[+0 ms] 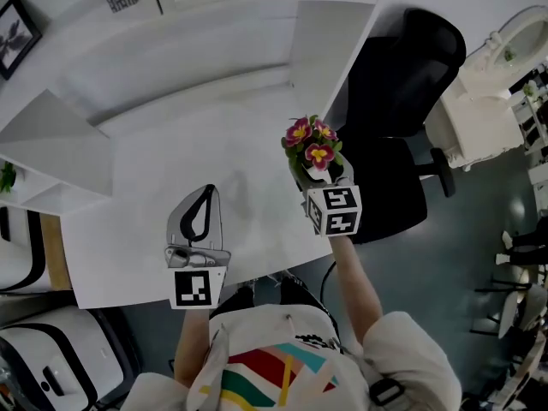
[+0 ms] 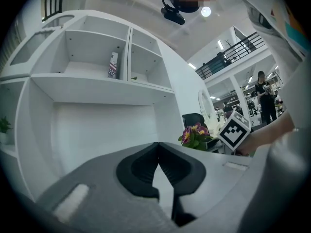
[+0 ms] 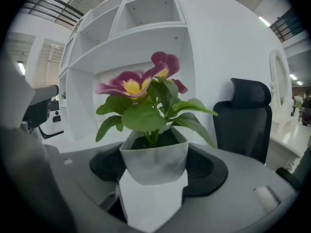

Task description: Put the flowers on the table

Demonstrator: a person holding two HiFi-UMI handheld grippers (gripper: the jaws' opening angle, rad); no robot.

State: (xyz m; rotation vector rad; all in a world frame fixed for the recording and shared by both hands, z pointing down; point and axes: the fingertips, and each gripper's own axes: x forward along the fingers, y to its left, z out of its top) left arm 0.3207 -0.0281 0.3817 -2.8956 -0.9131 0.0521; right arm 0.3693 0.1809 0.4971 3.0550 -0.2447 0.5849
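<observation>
White-potted flowers [image 1: 312,148]: pinching the pot [image 3: 154,160] in the jaws of the right gripper [image 1: 318,175], hovering by the right edge of the table [image 1: 145,197], apparently not touching it. Holding the left gripper [image 1: 205,195] empty over the table, jaws pressed together. Judging the carry nearly done; awaiting 2 steps: setting down, letting go.

Dim, fisheye-warped, dark vignetted corners
</observation>
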